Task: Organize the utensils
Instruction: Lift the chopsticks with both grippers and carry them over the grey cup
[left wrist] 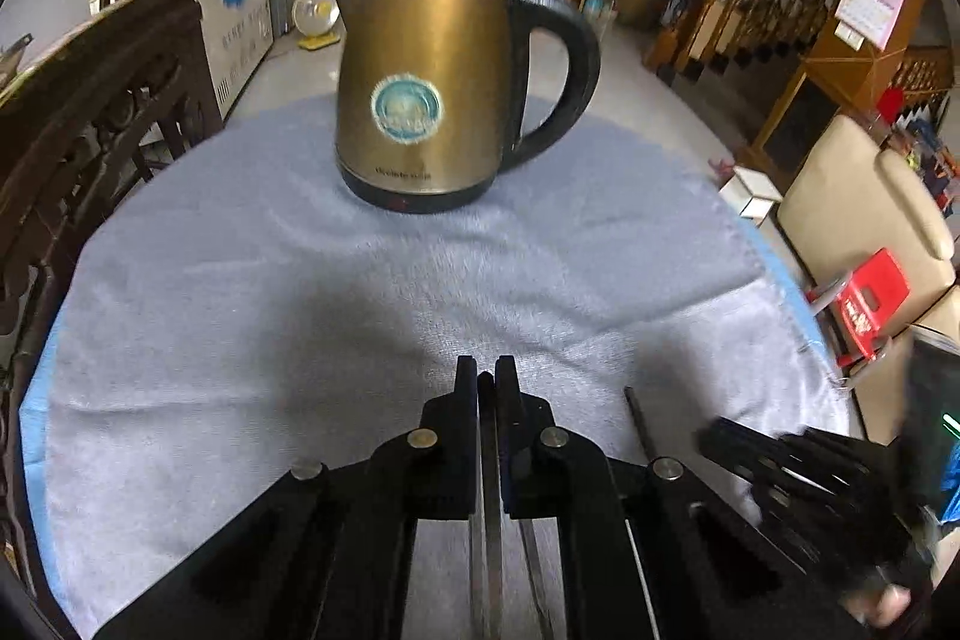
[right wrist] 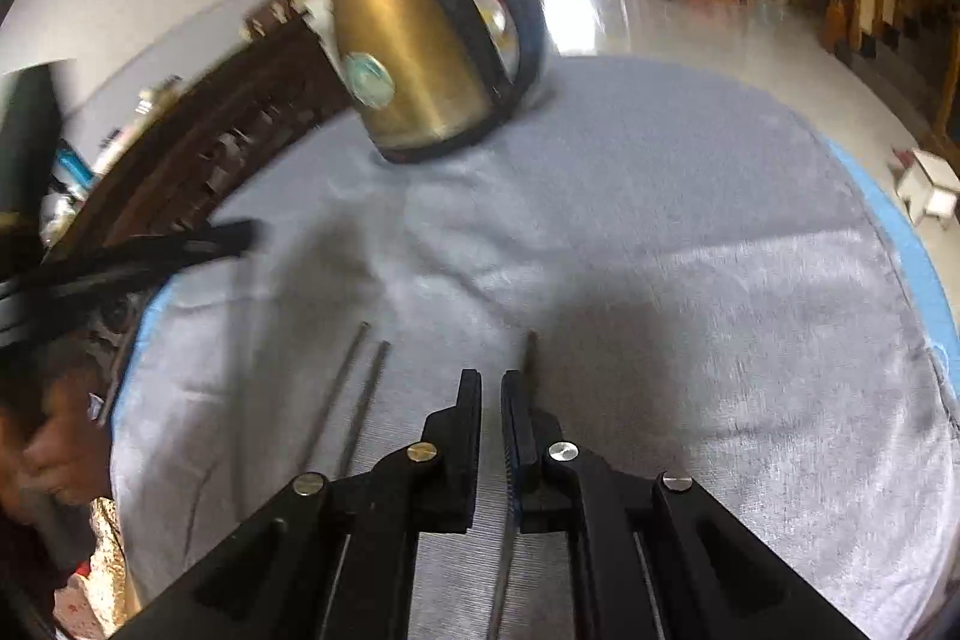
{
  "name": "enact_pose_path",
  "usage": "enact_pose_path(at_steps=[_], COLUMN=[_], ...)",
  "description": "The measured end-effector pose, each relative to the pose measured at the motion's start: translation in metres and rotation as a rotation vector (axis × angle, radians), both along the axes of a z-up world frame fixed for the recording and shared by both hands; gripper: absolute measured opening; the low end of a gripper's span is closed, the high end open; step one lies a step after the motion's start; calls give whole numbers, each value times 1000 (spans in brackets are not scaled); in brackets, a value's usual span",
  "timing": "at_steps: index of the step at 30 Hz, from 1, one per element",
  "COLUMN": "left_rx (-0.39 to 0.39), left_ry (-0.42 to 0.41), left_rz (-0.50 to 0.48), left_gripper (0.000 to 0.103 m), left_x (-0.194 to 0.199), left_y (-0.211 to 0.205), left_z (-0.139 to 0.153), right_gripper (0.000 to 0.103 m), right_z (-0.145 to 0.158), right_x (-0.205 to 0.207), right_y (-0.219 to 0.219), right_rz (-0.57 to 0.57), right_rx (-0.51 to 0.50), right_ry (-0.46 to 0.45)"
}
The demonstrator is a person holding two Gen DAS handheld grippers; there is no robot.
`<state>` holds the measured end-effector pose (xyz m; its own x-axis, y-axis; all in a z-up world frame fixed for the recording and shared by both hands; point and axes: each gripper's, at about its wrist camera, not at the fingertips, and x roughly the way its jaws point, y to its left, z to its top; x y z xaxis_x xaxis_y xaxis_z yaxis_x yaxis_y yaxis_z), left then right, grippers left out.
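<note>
Both grippers sit low over the cloth-covered surface, and each seems to have its fingers drawn nearly together on a thin metal stick. Seen from its own camera, the left gripper has its fingers clenched on what looks like a chopstick running back between them under the camera, with a second thin rod just to the right of that one. In the right view, the right gripper has its fingers close around another chopstick, whose dark tip pokes out just ahead of the right finger; whether it is truly pinched or only lying beneath, I cannot tell. Two more chopsticks lie side by side on the cloth to the left of the right gripper, near the surface edge.

Thin, smooth rods are likely to slip or pivot in a narrow pinch, so one could swing down and drop. Dragging a tip across the towel might snag and wrinkle the cloth, which could shift the loose pair toward the edge. The two grippers work close together; a collision seems possible. Well ahead of both stands a brass kettle, far enough that a knock looks unlikely unless a reach overshoots.
</note>
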<state>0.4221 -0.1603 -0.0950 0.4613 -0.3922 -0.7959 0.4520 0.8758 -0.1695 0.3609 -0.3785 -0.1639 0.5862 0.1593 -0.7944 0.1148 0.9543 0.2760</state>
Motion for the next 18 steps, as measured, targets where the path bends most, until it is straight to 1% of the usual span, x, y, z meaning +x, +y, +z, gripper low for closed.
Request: enact_pose_path(at_steps=[1,2,4,5,6,7,10,11,12,13,14,15,17,18], left_rx=[-8,-13,-23,-27,-33,-42,-61,-66,-77,-86,-92,-102,-114,-119], left_ry=[-6,-11,-19,-22,-27,-30,-45,-48,-51,-56,-63,-72,-84,-93], left_rz=[-1,-1,-1,-2,-1,-1,-5,-5,-6,-8,-8,-9,-10,-10], left_gripper=[5,5,5,5,5,5,5,5,5,5,5,5,5,5], left_x=[-3,-6,-12,-12,-14,-15,-20,-22,-26,-29,-33,-38,-47,-53], left_y=[4,8,17,19,23,28,38,42,47,51,54,60,67,71], left_z=[3,7,11,14,17,20,26,28,31,33,35,37,41,44], right_gripper=[18,20,20,20,20,20,21,21,21,21,21,20,13,7], right_z=[-5,-11,-21,-22,-24,-28,-36,-42,-48,-46,-49,-49,-51,-51], right_x=[8,18,34,41,49,58,73,79,81,82,82,81,79,79], right_y=[-2,-3,-3,0,4,9,15,17,17,17,17,19,22,25], right_rz=[-3,4,3,14,30,38,17,7,-7,-16,-14,-11,-8,-7], right_rx=[8,22,30,19,-9,-53,-95,-144,-161,-161,-163,-176,-201,-209], right_ry=[41,92,165,184,206,255,334,384,423,403,416,411,400,392])
